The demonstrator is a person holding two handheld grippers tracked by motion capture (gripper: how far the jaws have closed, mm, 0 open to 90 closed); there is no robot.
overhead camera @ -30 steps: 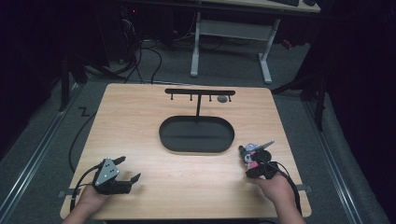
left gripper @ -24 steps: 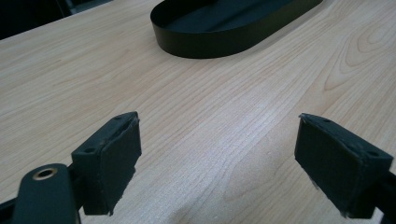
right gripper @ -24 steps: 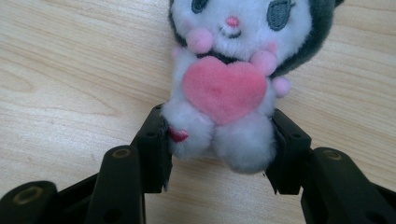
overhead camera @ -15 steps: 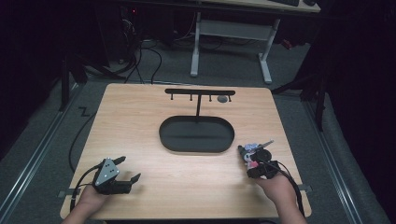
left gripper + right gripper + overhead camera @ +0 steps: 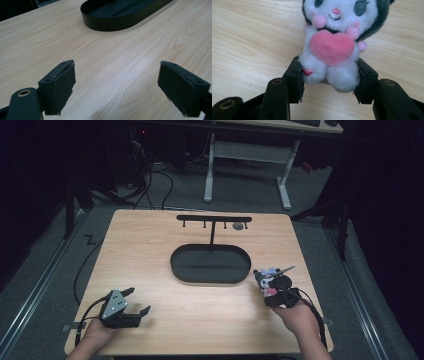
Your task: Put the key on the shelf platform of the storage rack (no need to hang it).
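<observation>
Little had shifted: the right hand-held gripper clamped the plush toy beside the tray; the left hand-held gripper rested wide open, empty. Lifting it trayward seemed next.

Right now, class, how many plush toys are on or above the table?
1: the plush toy sits between the right gripper jaws, right of the black tray.

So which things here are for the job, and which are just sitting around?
Likely for the job:
- plush toy, clamped in the right tool
- black oval tray
- hook stand rising behind the tray

Just there:
- left tool, open with nothing in it
- white desk frame beyond the table
- floor cables
</observation>
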